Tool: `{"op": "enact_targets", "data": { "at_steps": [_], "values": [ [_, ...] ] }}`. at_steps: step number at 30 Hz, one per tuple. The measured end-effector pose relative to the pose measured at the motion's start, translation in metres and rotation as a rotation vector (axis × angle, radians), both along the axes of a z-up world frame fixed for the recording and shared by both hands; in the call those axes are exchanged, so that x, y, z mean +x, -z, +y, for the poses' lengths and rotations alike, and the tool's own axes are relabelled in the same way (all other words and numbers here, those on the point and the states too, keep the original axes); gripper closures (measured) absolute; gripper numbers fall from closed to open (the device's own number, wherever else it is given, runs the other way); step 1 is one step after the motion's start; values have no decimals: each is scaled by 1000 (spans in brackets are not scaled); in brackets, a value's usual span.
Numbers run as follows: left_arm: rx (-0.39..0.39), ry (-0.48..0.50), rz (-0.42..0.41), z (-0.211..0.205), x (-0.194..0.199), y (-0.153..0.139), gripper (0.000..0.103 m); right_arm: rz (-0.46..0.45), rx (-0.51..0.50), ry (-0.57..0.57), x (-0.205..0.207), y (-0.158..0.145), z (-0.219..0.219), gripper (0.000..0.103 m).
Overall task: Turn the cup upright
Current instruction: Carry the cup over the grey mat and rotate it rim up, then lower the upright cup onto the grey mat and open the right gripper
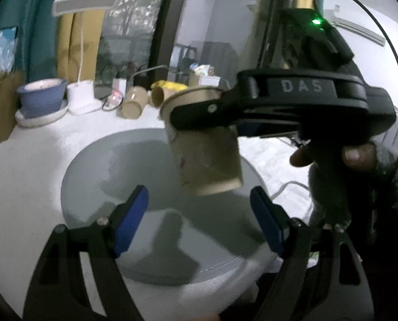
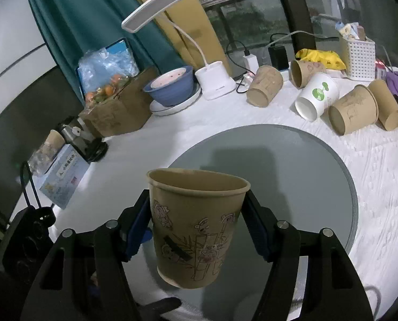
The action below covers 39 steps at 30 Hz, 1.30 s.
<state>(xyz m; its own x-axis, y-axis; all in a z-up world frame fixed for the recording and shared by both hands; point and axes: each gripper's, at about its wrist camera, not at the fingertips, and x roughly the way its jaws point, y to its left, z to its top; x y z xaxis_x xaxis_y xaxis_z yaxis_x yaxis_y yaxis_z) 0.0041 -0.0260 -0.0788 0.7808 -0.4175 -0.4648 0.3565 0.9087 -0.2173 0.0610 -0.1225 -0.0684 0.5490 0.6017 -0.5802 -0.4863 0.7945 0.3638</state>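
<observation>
My right gripper [image 2: 196,230] pinches the brown paper cup [image 2: 196,230] between its blue pads [image 2: 259,235], one pad on each side of the wall just under the rim. The cup is mouth up and only slightly tilted, held clear above the grey round mat [image 2: 292,187], its base hanging over the mat's near part. From my left wrist view the same cup [image 1: 209,157] hangs in the air with my right gripper [image 1: 207,117] clamped across its upper wall; that view is smeared, so I cannot say exactly how the pads sit there.

My left gripper [image 1: 199,222] has its fingers spread wide and holds nothing; its blue pads [image 1: 132,222] hover below the cup, one on either side of it, over the mat [image 1: 92,176], touching neither.

Outward on the white table [image 2: 372,192], several more paper cups lie on their sides past the mat's far right edge: brown ones [image 2: 352,113] and a white cup with a green print [image 2: 317,96]. Along the far edge stand a white desk lamp [image 2: 216,83], a blue bowl on a plate [image 2: 172,85] and a white basket [image 2: 359,57]. A cardboard box [image 2: 118,109] sits at the far left corner.
</observation>
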Motion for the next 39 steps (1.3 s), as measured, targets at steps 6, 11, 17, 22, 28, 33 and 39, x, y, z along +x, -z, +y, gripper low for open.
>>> {"op": "enact_targets", "data": {
  "at_steps": [6, 11, 17, 22, 28, 33, 39],
  "values": [
    [-16, -54, 73, 17, 11, 7, 23, -14, -21, 21, 19, 8, -2, 33],
    [-64, -105, 118, 37, 21, 7, 23, -29, -45, 37, 32, 10, 0, 33],
    [-129, -151, 149, 58, 37, 1, 23, -49, -69, 52, 49, 10, 5, 33],
    [-151, -203, 160, 70, 58, 0, 23, -74, -90, 60, 63, 10, 11, 33],
    [-151, -279, 159, 83, 83, 2, 23, -133, -152, 66, 75, 11, 24, 33],
    [-174, -307, 219, 93, 93, 14, 23, -188, -222, 85, 79, 16, 33, 33],
    [-198, -301, 246, 96, 97, 19, 23, -218, -249, 88, 79, 21, 35, 33]
  ]
}}
